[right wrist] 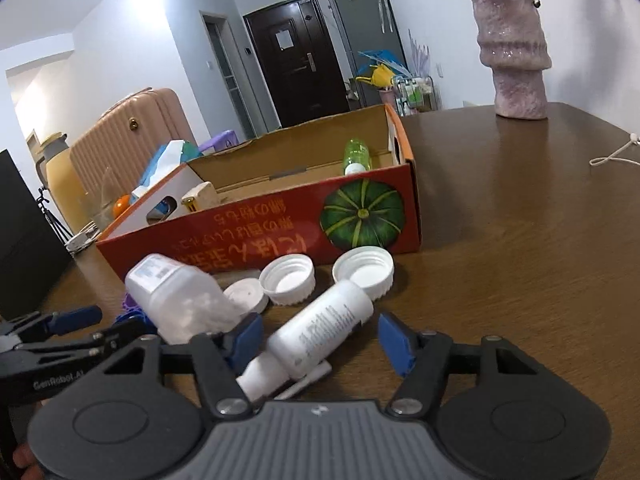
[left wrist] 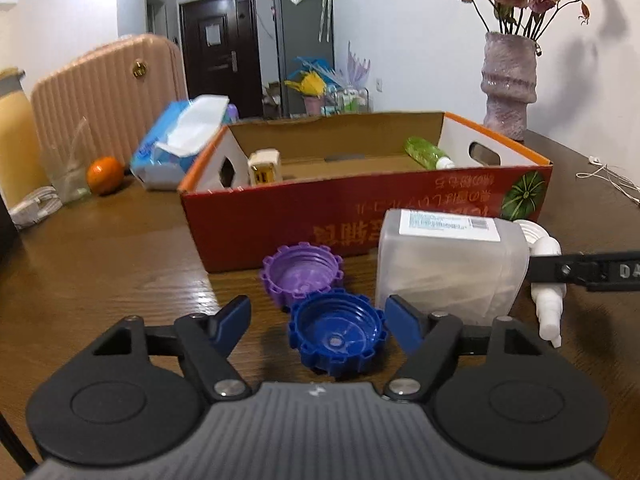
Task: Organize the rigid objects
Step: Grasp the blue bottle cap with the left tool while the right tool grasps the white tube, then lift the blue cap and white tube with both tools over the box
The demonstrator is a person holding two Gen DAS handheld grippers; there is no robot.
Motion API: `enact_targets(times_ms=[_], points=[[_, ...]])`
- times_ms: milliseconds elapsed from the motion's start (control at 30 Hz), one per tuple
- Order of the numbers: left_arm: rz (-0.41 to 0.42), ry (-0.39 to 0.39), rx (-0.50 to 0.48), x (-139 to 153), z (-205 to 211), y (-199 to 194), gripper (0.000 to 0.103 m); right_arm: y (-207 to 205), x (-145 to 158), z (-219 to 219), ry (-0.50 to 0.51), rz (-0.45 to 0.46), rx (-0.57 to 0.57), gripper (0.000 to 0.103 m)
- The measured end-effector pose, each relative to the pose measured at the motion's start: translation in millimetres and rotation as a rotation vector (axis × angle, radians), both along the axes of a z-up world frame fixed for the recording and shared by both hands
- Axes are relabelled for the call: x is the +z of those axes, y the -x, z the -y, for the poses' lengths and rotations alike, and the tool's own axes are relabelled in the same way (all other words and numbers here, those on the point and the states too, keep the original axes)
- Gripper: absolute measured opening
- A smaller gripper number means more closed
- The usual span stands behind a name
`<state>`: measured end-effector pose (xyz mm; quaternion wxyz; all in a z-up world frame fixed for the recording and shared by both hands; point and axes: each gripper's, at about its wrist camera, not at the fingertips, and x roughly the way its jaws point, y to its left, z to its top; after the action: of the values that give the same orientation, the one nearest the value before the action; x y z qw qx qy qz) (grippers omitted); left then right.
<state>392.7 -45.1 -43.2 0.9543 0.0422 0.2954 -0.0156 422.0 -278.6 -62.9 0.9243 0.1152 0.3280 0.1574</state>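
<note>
Between my left gripper (left wrist: 318, 320) pads, apart and untouching, sits the blue ridged plastic cap (left wrist: 337, 336) on the bench (left wrist: 120, 264). Right gripper (right wrist: 318, 336), also apart, straddles the white cylindrical bottle (right wrist: 320, 334), axis running diagonally away-right.
</note>
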Motion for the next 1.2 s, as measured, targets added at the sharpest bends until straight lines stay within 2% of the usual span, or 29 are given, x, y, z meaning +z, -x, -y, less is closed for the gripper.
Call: enact_targets(times_ms=[67, 133, 167, 267, 300, 367, 433, 533, 633, 800, 900, 1067, 1200], points=[[-0.005, 0.007, -0.010, -1.9, 1.0, -2.4, 0.073, -6.3, 0.7, -1.1, 0.005, -0.005, -0.006, 0.057], [-0.008, 0.008, -0.029, -2.4, 3.5, -3.1, 0.062, -11.3, 0.6, -3.2, 0.006, -0.010, -0.013, 0.052], [-0.009, 0.012, -0.037, -2.7, 3.7, -3.1, 0.053, -13.0, 0.3, -4.9, 0.014, -0.008, -0.018, 0.049], [-0.010, 0.022, -0.035, -2.7, 2.8, 0.2, 0.048, -15.2, 1.5, -8.8, 0.044, -0.003, -0.026, 0.044], [-0.007, 0.025, -0.031, -2.3, 1.5, 2.7, 0.048, -14.3, 1.7, -10.9, 0.061, 0.004, -0.022, 0.043], [-0.006, 0.029, -0.025, -2.4, -0.6, 9.5, 0.048, -10.8, 2.9, -11.5, 0.082, 0.012, -0.023, 0.033], [-0.004, 0.037, -0.022, -1.7, -2.0, 17.7, 0.047, -4.8, 5.1, -11.0, 0.092, 0.018, -0.028, 0.029], [0.005, 0.043, -0.020, 1.4, -3.0, 31.1, 0.047, 9.5, 7.3, -10.4, 0.102, 0.033, -0.035, 0.028], [0.009, 0.082, -0.005, 5.0, -4.3, 41.0, 0.047, 24.5, 11.8, -9.8, 0.093, 0.054, -0.029, 0.028], [0.025, 0.103, -0.033, 12.9, 6.6, 59.7, 0.047, 55.8, 23.9, -5.3, 0.060, 0.109, -0.025, 0.027], [0.055, 0.101, -0.041, 22.0, 12.0, 72.5, 0.047, 73.6, 31.1, -1.8, 0.040, 0.133, -0.019, 0.027], [0.109, 0.150, -0.049, 37.2, 15.3, 91.8, 0.047, 98.3, 49.4, -3.3, 0.048, 0.178, -0.007, 0.027], [0.129, 0.158, -0.072, 45.2, 23.5, 102.0, 0.047, 121.8, 64.0, 0.4, 0.042, 0.219, -0.020, 0.027]])
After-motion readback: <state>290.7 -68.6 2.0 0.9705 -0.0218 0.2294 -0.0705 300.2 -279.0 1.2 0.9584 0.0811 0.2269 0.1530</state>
